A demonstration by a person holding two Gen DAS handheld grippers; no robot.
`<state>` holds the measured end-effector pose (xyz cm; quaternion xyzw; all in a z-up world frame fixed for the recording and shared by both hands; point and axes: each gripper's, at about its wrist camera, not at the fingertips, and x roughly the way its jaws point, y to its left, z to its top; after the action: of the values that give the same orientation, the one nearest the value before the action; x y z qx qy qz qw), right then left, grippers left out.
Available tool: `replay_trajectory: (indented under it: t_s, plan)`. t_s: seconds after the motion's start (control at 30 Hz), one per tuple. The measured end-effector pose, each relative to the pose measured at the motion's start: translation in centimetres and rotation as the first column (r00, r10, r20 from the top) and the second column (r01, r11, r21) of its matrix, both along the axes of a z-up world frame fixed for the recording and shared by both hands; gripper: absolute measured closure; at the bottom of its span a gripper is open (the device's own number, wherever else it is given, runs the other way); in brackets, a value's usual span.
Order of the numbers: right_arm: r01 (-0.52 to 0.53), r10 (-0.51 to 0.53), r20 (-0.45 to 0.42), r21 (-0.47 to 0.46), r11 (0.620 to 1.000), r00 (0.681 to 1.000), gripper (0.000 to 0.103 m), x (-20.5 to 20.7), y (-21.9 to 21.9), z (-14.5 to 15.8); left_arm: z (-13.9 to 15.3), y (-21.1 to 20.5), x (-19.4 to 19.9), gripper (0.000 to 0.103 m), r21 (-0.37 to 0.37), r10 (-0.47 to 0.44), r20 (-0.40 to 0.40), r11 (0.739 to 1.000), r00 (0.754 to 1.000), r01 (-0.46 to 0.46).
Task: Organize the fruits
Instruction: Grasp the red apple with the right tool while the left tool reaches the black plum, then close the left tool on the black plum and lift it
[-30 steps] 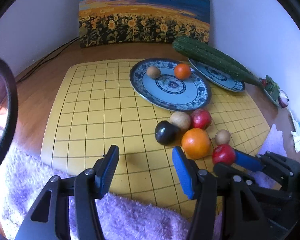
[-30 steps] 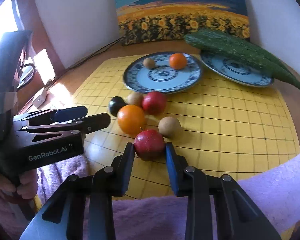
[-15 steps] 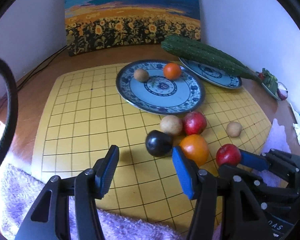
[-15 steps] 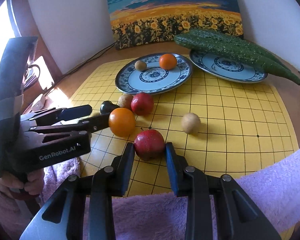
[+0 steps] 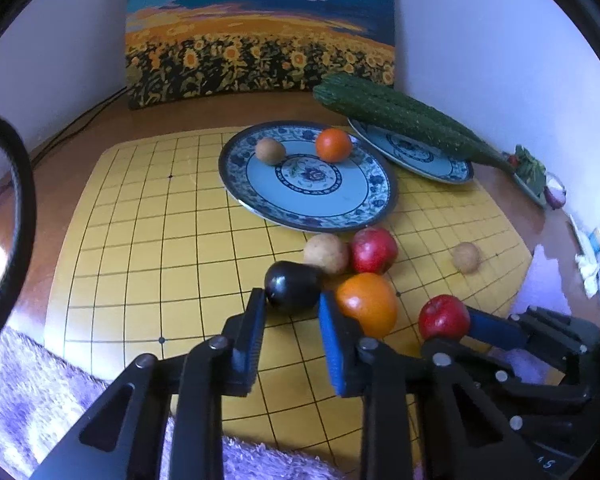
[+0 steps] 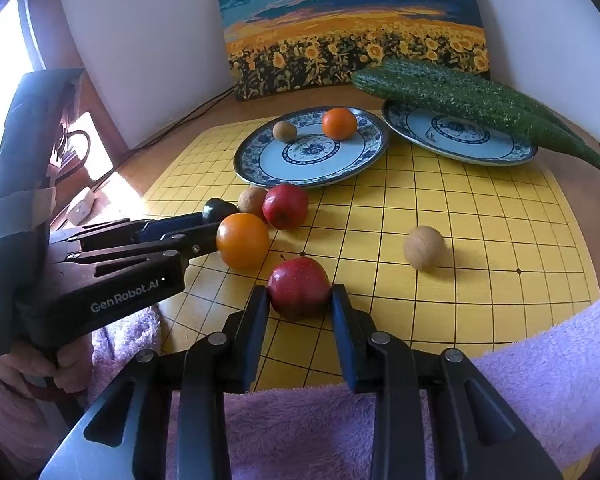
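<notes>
Glossy ceramic plate [image 5: 384, 196], fluffy purple cloth [image 6: 540, 360], bumpy-skinned cucumber [image 6: 460, 92], matt yellow grid board [image 6: 480, 220].

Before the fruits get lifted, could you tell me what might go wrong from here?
1. The left gripper closes around the dark plum, with the big orange right against its blue finger, so the orange may get nudged and roll.
2. The right gripper pinches the red apple only at the fingertips; it might slip when lifted.
</notes>
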<state>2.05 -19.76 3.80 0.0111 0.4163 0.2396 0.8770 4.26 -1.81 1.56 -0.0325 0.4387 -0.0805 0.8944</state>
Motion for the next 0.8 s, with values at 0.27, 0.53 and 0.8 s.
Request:
replay_trajectory:
  t_s: [0.27, 0.53, 0.8]
  plan:
    - [0.004, -0.004, 0.002, 0.001, 1.0, 1.0, 0.07, -0.1, 0.0, 0.0, 1.2, 1.0, -1.4, 0.075, -0.059, 0.026, 0.02, 0.998, 0.999, -0.024]
    - [0.013, -0.013, -0.002, 0.029, 0.999, 1.0, 0.071, -0.4, -0.1, 0.1, 2.0, 0.8, -2.7, 0.075, -0.109, 0.001, 0.02, 0.994, 1.0, 0.002]
    - [0.023, -0.024, 0.025, 0.048, 0.999, 0.999, 0.071, -1.1, -0.5, 0.8, 2.9, 0.4, -3.7, 0.075, -0.108, 0.006, 0.04, 0.994, 0.999, -0.001]
